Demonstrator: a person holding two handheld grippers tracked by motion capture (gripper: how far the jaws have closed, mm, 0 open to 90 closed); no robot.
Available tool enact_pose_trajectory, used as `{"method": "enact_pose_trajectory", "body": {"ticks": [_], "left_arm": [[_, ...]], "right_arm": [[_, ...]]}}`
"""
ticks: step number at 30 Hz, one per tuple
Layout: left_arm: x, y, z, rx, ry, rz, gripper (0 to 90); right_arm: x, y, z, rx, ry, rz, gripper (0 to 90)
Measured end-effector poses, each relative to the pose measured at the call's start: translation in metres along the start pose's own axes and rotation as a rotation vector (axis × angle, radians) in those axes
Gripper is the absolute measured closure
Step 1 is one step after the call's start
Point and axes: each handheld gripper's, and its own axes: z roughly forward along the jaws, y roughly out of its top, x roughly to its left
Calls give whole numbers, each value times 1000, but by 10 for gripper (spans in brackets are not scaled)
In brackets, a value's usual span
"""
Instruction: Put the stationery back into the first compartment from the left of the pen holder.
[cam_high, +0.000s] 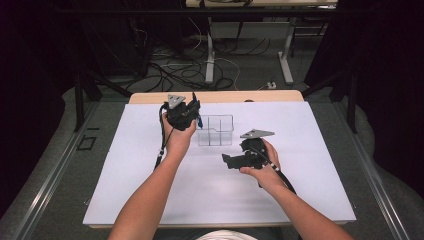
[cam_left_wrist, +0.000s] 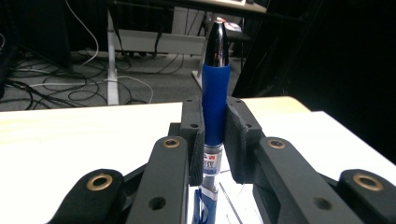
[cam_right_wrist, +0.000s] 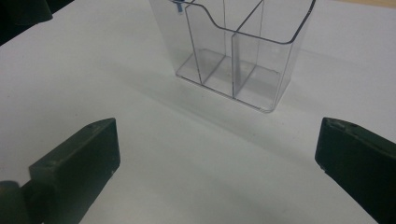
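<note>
The left gripper (cam_high: 192, 112) is clamped on a blue pen (cam_left_wrist: 215, 100), which stands upright between its jaws in the left gripper view, its black tip rising above them and its printed barrel running down below. In the high view this gripper hangs just beside the left edge of the clear divided organizer (cam_high: 215, 130) on the white table (cam_high: 125, 190), the pen a thin blue line at the organizer's rim. The right gripper (cam_high: 231, 161), jaws spread wide with nothing between them, sits near the organizer's front right side, facing it.
</note>
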Motion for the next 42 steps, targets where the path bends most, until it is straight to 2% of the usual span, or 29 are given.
{"method": "enact_pose_trajectory", "body": {"ticks": [3,10,17,21,25,28,34,36,42], "left_arm": [[-3,-2,2,22,-2,18,792],[-6,-6,6,85,-7,94,792],[-8,-8,7,117,-27,129,790],[-9,-8,7,131,-42,135,785],[-9,-6,5,114,-41,141,705],[-8,-4,1,103,-39,131,649],[-5,2,-9,96,-17,138,535],[-5,4,-13,93,-3,144,513],[-2,7,-25,106,-15,159,452]], "right_arm": [[0,0,0,-1,1,0,0],[0,-1,1,1,1,0,0],[0,-1,1,3,3,5,3],[0,-1,1,6,5,3,5],[1,-1,2,13,4,0,5],[0,-2,2,10,1,1,6],[0,-2,2,11,1,0,7],[1,-2,2,10,-1,0,7],[1,-2,2,12,-5,-1,8]]}}
